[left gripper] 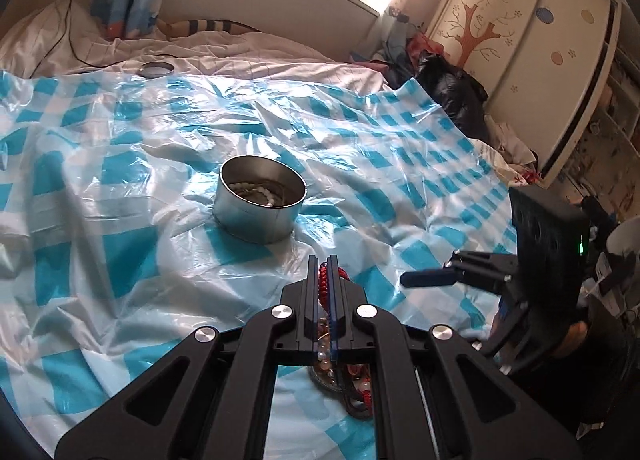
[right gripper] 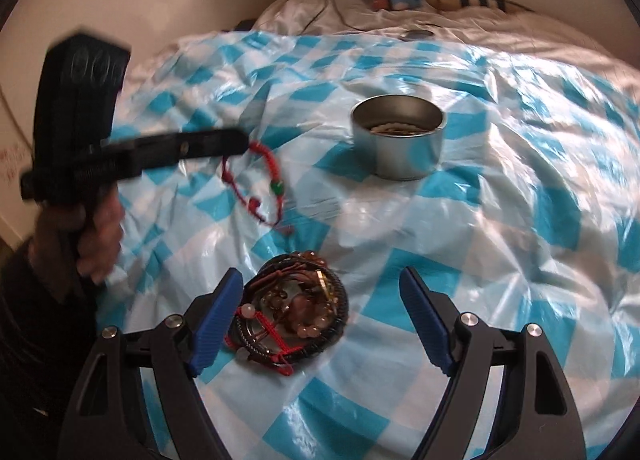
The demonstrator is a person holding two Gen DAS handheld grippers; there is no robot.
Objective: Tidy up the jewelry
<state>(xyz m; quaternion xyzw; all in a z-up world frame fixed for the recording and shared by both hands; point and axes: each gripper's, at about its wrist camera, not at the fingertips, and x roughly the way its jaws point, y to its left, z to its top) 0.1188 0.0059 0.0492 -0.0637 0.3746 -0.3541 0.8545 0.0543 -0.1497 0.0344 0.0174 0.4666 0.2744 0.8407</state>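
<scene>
My left gripper (left gripper: 323,260) is shut on a red braided bracelet (left gripper: 325,284); in the right wrist view the left gripper (right gripper: 244,146) holds the red bracelet (right gripper: 266,184), with its green bead, dangling above the sheet. A round silver tin (left gripper: 259,200) holding beaded jewelry stands on the bed ahead; it also shows in the right wrist view (right gripper: 400,140). A pile of bracelets and bead strings (right gripper: 294,312) lies on the sheet between my right gripper's fingers. My right gripper (right gripper: 324,280) is open and empty above the pile, and appears at the right of the left wrist view (left gripper: 424,279).
A blue-and-white checked plastic sheet (left gripper: 120,180) covers the bed. A small round lid (left gripper: 157,69) lies at the far edge. Pillows and a blue hanging cloth (left gripper: 124,0) are at the back. A wardrobe (left gripper: 540,40) and black bag (left gripper: 452,88) stand on the right.
</scene>
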